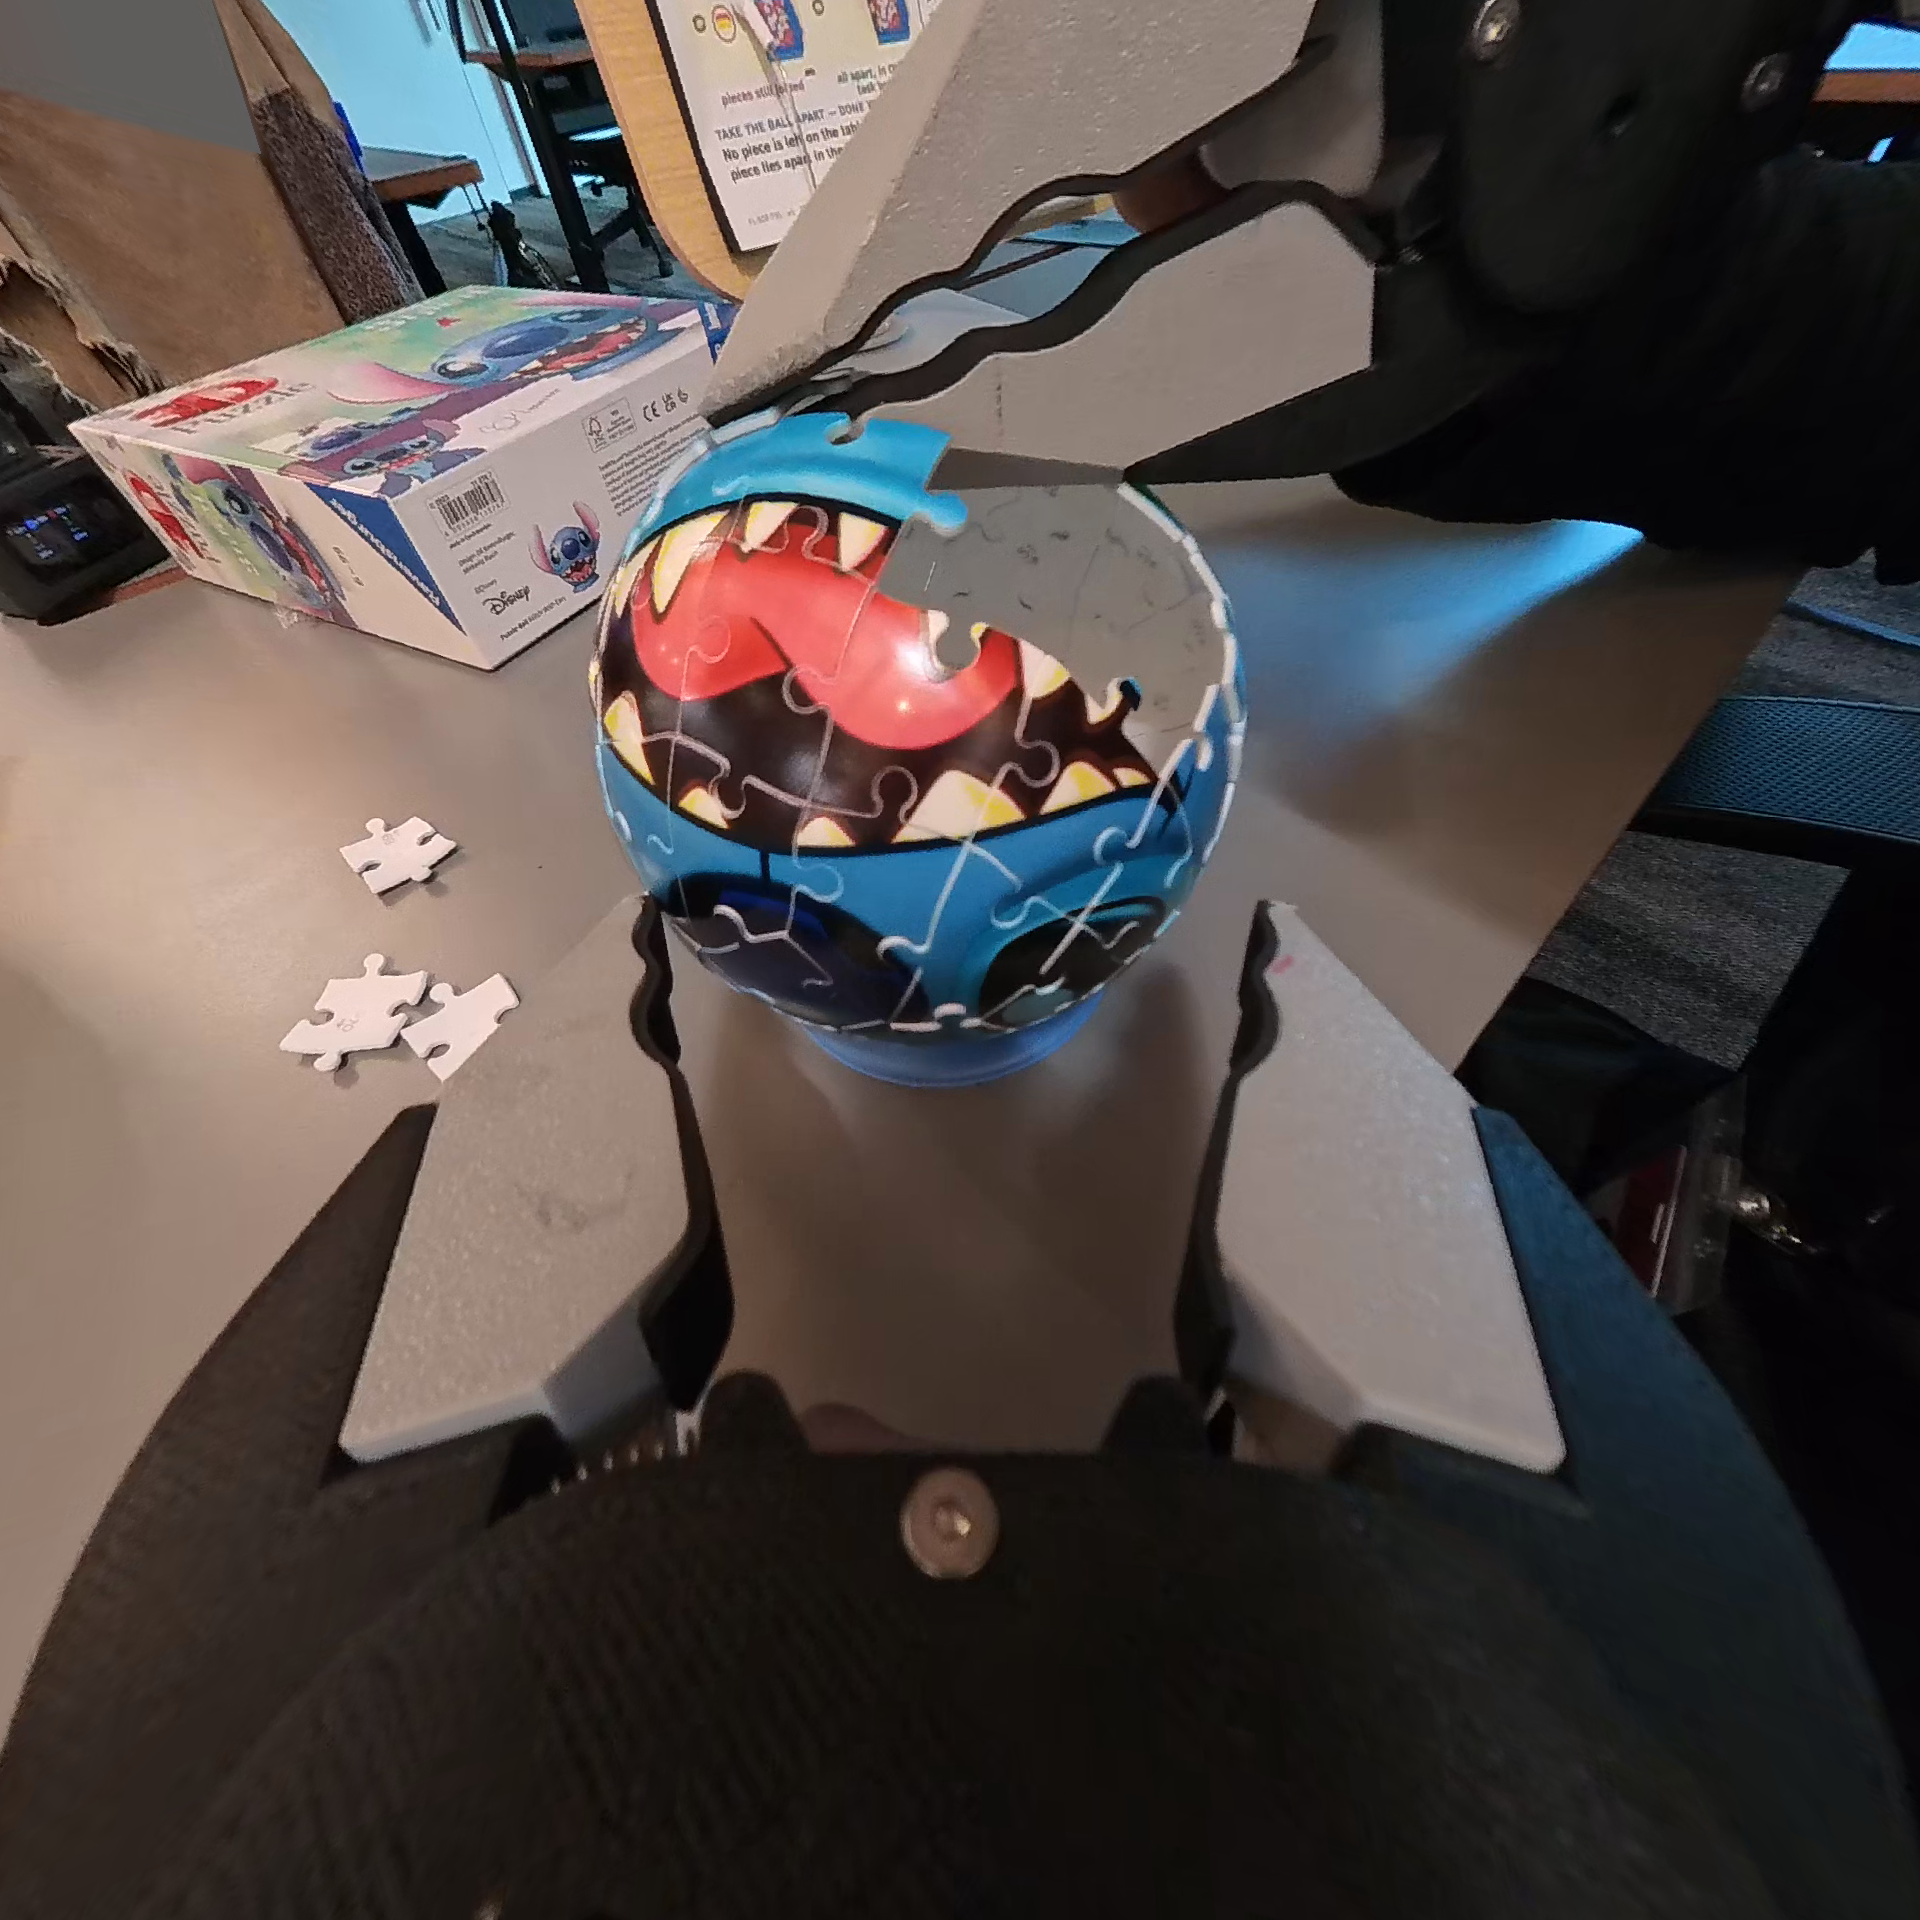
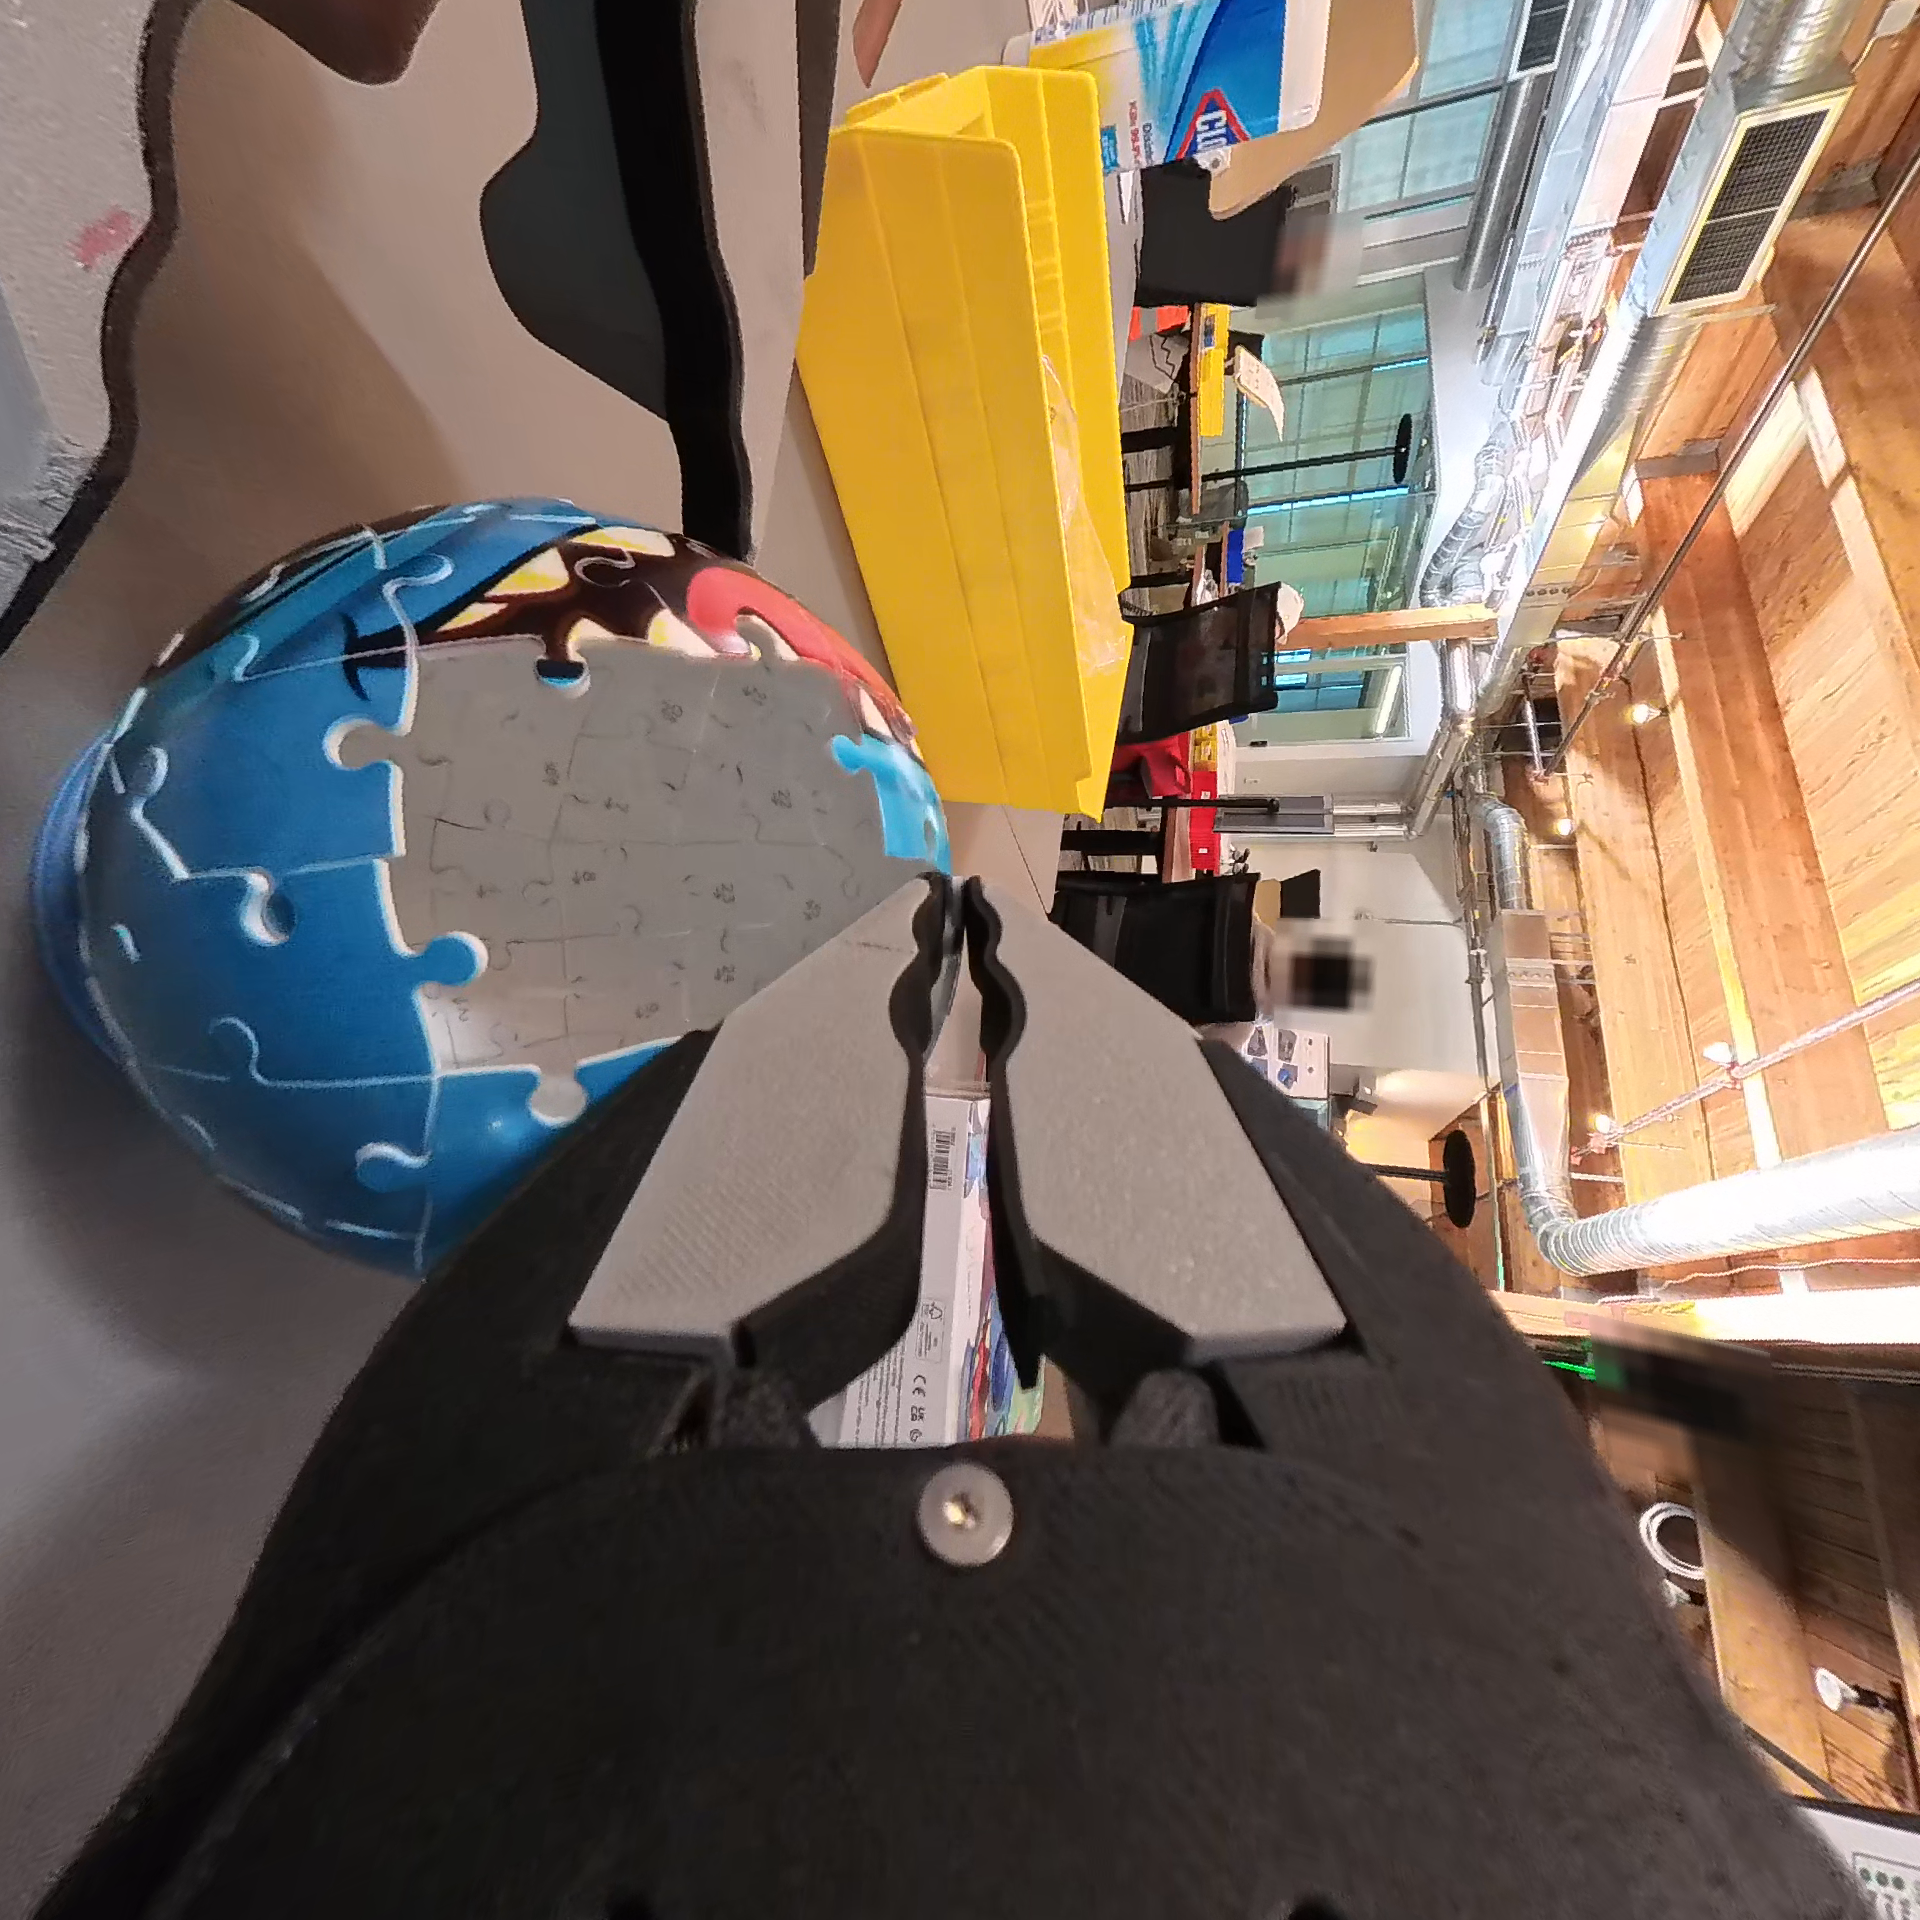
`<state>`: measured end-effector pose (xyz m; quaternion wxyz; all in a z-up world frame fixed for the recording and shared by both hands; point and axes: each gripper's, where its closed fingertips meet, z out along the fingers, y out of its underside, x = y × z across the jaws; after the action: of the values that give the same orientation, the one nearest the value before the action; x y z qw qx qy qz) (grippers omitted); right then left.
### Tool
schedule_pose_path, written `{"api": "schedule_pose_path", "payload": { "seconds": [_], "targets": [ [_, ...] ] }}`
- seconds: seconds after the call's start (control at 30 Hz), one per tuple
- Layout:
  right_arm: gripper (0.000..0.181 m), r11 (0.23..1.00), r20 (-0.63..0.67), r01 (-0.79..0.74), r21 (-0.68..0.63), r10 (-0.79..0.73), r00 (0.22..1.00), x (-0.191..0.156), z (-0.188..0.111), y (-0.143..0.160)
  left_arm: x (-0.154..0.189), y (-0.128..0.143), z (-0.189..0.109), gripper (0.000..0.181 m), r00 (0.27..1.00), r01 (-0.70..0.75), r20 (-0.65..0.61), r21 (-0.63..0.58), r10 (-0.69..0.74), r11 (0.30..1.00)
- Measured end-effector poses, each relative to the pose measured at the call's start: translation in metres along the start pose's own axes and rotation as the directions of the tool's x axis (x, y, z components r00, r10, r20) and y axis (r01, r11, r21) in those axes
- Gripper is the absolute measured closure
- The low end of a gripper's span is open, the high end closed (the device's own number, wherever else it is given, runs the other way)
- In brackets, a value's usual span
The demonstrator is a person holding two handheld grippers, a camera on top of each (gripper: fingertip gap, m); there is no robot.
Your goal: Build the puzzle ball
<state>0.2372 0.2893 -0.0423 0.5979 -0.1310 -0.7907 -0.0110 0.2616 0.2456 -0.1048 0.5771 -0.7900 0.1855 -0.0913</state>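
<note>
The puzzle ball (image 1: 883, 748) is blue with a toothed red mouth and stands on a blue ring stand (image 1: 935, 1049) on the grey table (image 1: 208, 727). A gap at its upper right shows the grey inside (image 1: 1091, 592); the gap also shows in the right wrist view (image 2: 623, 831). My left gripper (image 1: 956, 914) is open, with its fingers on either side of the ball's near lower part. My right gripper (image 2: 951, 904) comes in from the upper right (image 1: 821, 400) and is shut on a blue puzzle piece (image 1: 831, 452) at the ball's top rim. Three loose pieces (image 1: 398, 852) (image 1: 358, 1013) (image 1: 462, 1023) lie white side up to the left.
The puzzle's box (image 1: 395, 488) lies at the back left of the table. A yellow bin (image 2: 966, 436) stands beyond the ball in the right wrist view. A black device (image 1: 52, 530) sits at the far left edge. The table's edge runs along the right (image 1: 1558, 883).
</note>
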Motion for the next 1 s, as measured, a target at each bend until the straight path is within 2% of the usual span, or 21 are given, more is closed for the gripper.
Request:
{"api": "schedule_pose_path", "payload": {
  "seconds": [0.03,0.5,0.63,0.83,1.0],
  "targets": [
    [0.181,1.0,0.0,0.001,-0.001,-0.001,1.0,0.0,0.0001,-0.0001,-0.0001,-0.0001,0.0001,0.073,1.0,0.002,0.0,0.0,-0.002,1.0],
    [0.18,0.999,-0.004,-0.012,0.035,0.012,1.0,0.0,-0.0001,-0.0028,-0.0014,0.0002,-0.0009,0.075,1.0,0.006,0.001,-0.003,-0.006,1.0],
    [0.17,0.998,0.021,0.017,0.061,-0.018,1.0,0.0011,0.0003,-0.0046,-0.0017,-0.0006,-0.0018,0.076,1.0,0.001,0.003,-0.001,-0.001,1.0],
    [0.175,0.99,0.081,0.091,0.107,-0.1,0.992,-0.0039,0.0025,-0.0059,-0.0016,-0.002,-0.0028,0.077,1.0,0.006,-0.001,0.006,-0.006,1.0],
    [0.18,0.984,0.051,0.139,0.11,-0.145,0.988,-0.0027,0.0063,-0.0043,-0.0015,-0.0016,-0.0024,0.077,1.0,0.005,-0.003,0.011,-0.005,1.0]
  ]
}}
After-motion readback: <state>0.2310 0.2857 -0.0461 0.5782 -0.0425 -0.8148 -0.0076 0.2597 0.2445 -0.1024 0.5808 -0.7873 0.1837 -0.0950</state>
